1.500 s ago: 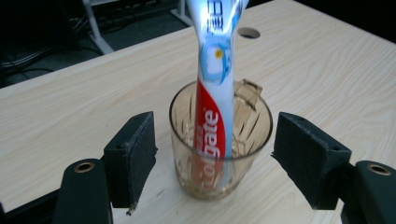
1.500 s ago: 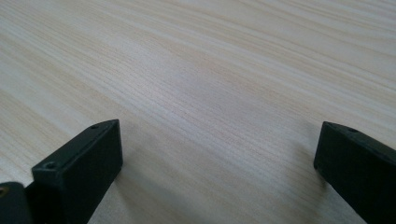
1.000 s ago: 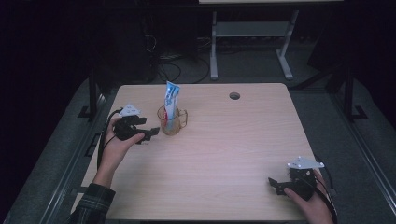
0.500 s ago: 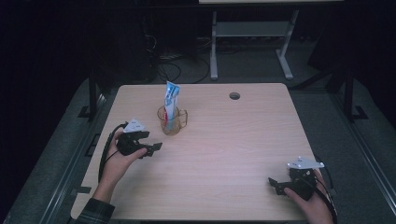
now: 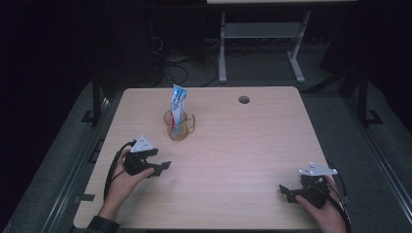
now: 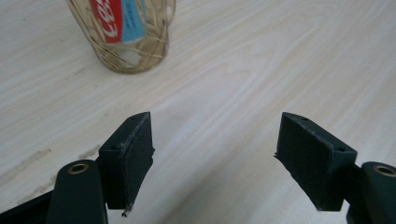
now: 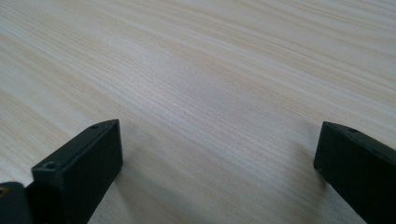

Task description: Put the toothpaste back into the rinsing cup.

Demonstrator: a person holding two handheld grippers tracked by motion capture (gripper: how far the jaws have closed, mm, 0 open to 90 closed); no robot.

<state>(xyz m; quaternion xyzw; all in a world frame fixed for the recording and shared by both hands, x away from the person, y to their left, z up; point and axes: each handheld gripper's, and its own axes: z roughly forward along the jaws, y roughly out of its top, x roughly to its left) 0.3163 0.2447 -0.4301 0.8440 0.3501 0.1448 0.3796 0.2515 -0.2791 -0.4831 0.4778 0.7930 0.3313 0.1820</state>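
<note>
Up toward the far left of the wooden counter (image 5: 252, 141), a clear glass mug (image 5: 178, 127) stands with a toothpaste tube (image 5: 178, 104) upright inside it. The left gripper (image 5: 156, 161) rests near the mug, on the person's side of it, jaws spread wide with nothing between them. The right gripper (image 5: 286, 191) sits at the near right corner, well apart, jaws likewise wide over bare wood.

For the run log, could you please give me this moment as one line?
left gripper: open, empty, near glass mug | right gripper: open, empty, near table edge | toothpaste tube: upright in mug
</note>
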